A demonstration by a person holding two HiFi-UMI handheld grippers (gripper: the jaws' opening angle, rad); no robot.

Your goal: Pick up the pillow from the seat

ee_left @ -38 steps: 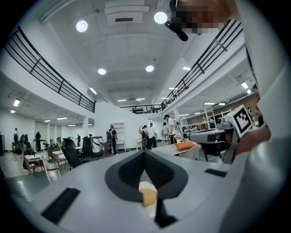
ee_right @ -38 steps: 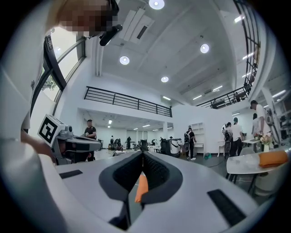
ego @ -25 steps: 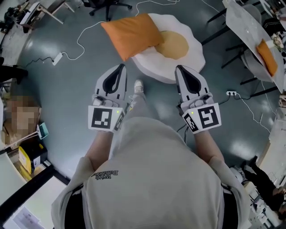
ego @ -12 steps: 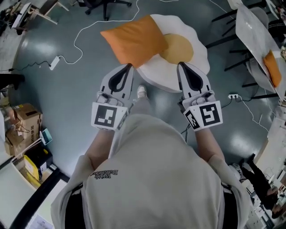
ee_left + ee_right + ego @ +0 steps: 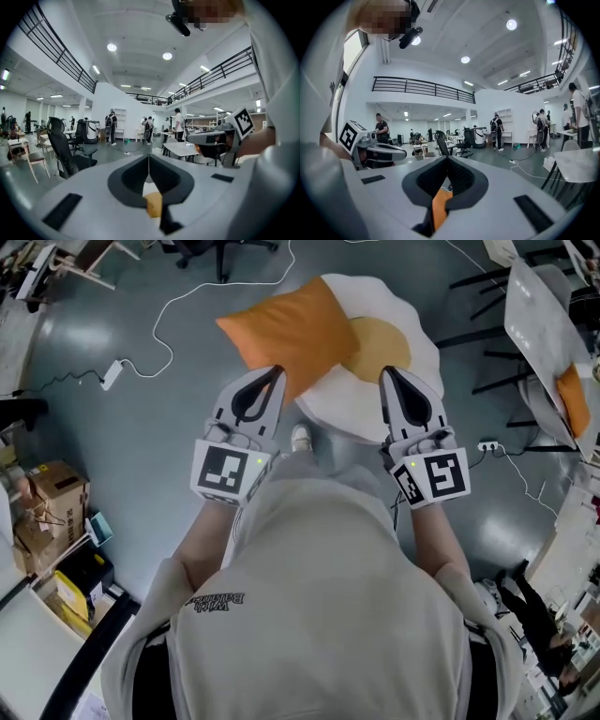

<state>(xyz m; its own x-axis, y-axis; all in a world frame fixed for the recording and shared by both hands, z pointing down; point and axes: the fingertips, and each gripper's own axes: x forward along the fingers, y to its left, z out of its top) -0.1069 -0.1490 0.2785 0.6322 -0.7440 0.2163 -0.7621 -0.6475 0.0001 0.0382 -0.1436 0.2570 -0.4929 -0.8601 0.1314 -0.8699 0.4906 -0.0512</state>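
Head view: your left tongs and right tongs clenched, empty.
Pillow seemingly overlaps the white seat ahead.

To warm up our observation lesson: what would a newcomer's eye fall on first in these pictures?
The square orange fabric pillow stands out first, lying over the left edge of a white fried-egg-shaped seat with a yellow centre, on the grey floor. Nearer the camera, the left gripper and right gripper point toward it, both shut and empty.
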